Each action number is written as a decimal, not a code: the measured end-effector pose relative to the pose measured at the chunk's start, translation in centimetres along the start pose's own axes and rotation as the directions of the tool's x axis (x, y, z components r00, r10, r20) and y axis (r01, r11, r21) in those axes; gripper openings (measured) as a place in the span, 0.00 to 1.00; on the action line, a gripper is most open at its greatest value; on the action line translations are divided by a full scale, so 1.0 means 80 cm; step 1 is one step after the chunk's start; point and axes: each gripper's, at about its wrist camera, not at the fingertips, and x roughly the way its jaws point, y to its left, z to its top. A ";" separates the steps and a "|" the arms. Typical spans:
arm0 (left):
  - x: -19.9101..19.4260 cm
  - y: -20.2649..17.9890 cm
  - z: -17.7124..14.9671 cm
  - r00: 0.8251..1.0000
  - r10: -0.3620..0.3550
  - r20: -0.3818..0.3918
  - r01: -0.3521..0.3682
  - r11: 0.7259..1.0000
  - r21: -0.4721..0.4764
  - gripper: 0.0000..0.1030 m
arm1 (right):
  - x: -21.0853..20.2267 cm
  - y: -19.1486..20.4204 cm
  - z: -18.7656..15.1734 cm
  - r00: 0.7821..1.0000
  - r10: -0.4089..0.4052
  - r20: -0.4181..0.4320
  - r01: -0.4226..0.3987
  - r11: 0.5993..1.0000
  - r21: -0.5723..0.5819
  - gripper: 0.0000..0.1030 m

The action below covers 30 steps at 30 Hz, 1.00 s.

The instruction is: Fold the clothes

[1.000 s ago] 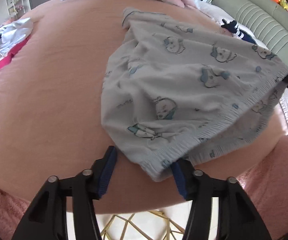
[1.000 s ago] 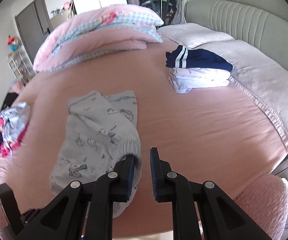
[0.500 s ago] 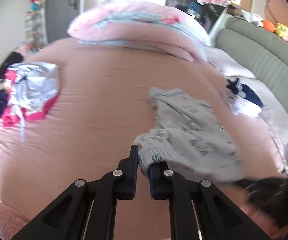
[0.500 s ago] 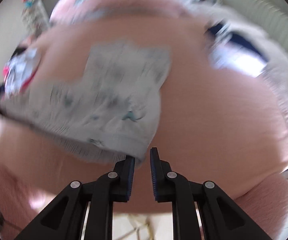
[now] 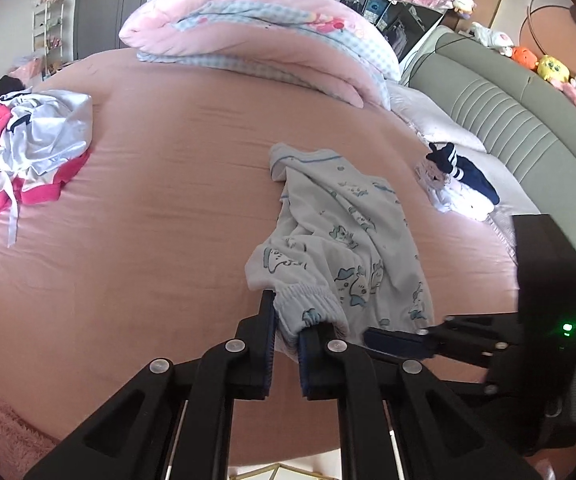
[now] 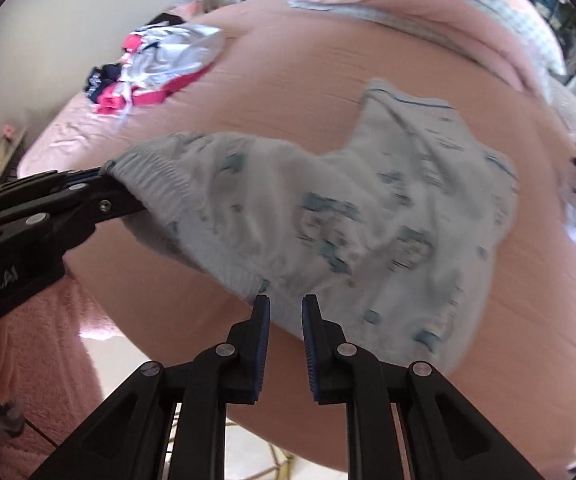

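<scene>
The left gripper (image 5: 286,332) pinches the elastic waistband of the pale blue printed children's trousers (image 5: 343,240), having just closed on it. The right gripper (image 6: 286,312) seems to nip the waistband's other end, though blur hides the contact. The trousers trail onto the pink bed (image 5: 148,220). Farther off lie an unfolded clothes heap (image 5: 28,148) and a folded stack (image 5: 459,184).

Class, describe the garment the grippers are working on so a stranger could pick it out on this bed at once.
On the pink bed, look near the front edge. The pale blue trousers lie there, their elastic waistband pinched in the left gripper. Unlike the pink-and-white heap or folded stack, they carry blue cartoon prints.
</scene>
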 end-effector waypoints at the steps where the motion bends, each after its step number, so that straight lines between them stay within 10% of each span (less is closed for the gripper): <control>1: 0.000 0.000 0.001 1.000 -0.001 0.002 0.001 1.000 0.000 0.08 | 0.003 0.000 0.005 1.000 0.001 0.010 -0.001 1.000 0.003 0.15; 18: -0.002 0.004 0.007 0.999 -0.044 -0.009 0.043 0.998 -0.050 0.08 | 0.038 -0.004 0.006 0.999 0.016 -0.039 -0.015 1.000 0.017 0.15; 30: 0.054 -0.007 -0.030 0.989 -0.043 -0.143 0.036 0.998 -0.053 0.09 | 0.024 -0.061 0.021 0.956 -0.275 0.105 0.244 0.940 0.239 0.13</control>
